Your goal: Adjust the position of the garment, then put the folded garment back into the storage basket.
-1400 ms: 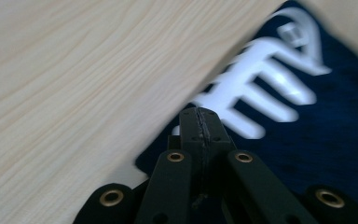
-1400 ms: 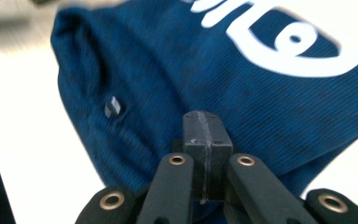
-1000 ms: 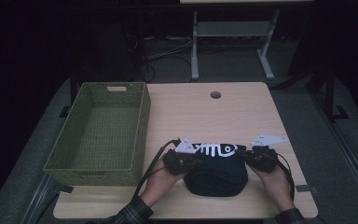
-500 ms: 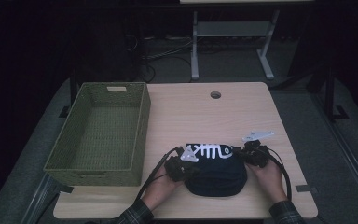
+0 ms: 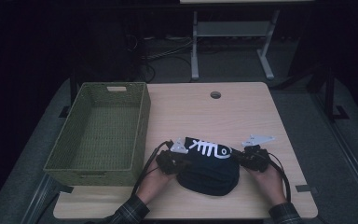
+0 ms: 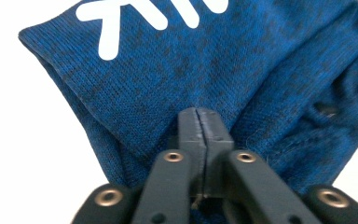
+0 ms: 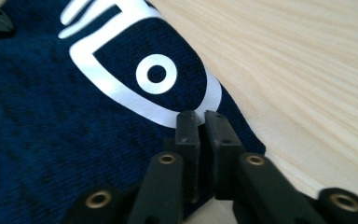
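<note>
Left gripper (image 6: 199,122) clamped on blue shirt (image 5: 209,168) edge, jaws just easing; right gripper (image 7: 202,122) w/ slight gap, pinching shirt's other edge on tabletop (image 5: 242,112).

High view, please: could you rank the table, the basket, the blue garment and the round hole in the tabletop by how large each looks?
1. Table, largest.
2. Green woven basket.
3. Folded blue garment, clearly smaller than the basket.
4. Round hole, by far the smallest.
</note>
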Action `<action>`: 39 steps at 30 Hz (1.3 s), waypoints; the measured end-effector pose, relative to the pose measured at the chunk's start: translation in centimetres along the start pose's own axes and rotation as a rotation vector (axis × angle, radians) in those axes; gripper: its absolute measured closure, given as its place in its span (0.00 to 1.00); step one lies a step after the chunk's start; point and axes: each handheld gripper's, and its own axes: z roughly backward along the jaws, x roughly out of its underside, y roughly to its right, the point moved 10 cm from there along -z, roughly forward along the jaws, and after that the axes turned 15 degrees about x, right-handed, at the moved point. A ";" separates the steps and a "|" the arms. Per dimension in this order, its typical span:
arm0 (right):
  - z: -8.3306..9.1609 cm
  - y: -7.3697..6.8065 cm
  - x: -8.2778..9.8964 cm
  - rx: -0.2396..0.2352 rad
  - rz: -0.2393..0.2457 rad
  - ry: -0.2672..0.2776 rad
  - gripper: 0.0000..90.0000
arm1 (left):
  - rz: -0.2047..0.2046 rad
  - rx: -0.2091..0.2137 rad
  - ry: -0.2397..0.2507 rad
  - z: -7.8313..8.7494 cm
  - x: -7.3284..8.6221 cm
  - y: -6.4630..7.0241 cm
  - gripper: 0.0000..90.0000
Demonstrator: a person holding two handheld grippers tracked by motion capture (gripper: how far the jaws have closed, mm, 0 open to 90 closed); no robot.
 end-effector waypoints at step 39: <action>2.6 4.5 6.9 0.190 -0.112 -0.043 0.03 | 0.135 -0.075 0.147 1.3 -1.4 -4.5 0.19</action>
